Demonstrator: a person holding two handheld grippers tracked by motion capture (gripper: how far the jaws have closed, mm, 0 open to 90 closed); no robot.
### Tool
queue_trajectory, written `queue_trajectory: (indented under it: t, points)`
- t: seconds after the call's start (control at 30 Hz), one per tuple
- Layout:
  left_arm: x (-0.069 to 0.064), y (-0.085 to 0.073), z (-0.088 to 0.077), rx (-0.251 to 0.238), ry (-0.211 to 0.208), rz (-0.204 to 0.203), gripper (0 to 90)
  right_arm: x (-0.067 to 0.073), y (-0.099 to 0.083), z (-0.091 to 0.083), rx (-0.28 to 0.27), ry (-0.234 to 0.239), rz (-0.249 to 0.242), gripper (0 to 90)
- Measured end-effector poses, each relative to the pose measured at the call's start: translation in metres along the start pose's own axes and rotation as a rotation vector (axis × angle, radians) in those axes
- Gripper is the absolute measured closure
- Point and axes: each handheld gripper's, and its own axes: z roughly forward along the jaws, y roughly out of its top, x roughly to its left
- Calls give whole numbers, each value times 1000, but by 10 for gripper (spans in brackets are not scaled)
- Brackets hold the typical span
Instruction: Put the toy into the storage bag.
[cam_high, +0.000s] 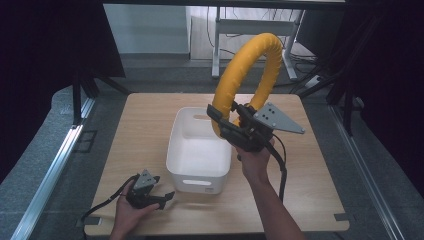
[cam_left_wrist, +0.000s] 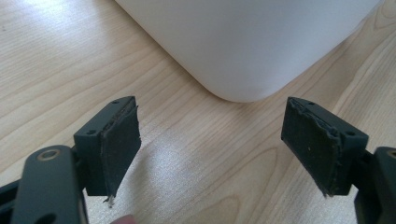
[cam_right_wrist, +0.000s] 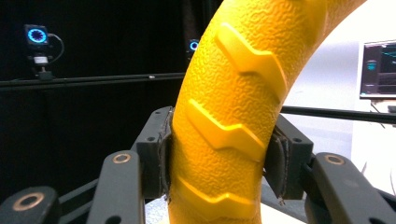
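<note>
Clamping the yellow ring (cam_high: 250, 70) above the white bin's (cam_high: 200, 150) rim, right claw (cam_high: 225, 125); left claw (cam_high: 162, 200) gapes empty beside its corner.

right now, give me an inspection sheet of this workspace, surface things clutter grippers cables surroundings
surface: light wooden table, bare wood around the bin
job's things: yellow ring with raised chevron ridges, held upright above the white bin; bin looks empty, standing mid-table
clutter: nothing seen
grippers: right gripper clamped on the ring's lower part, pads pressing both sides; left gripper low at the table's near left, jaws open and empty, facing the bin's rounded corner
cables: black cable hanging from the right gripper; another trailing from the left gripper over the table edge
surroundings: dark curtains, grey floor, metal stand legs behind the table
</note>
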Motion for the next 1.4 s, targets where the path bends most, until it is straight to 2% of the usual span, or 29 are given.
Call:
queue_trajectory:
  t: [0.13, 0.5, 1.4]
  points:
    - [0, 0, -2, -7, 5, -1, 197, 9, 1, 8, 2, 24, -18, 492]
    - [0, 0, -2, -4, 5, 1, 198, 21, -6, 22, 19, 74, 9, 492]
    - [0, 0, -1, 5, -3, 0, 198, 39, -21, 39, 42, 119, 27, 490]
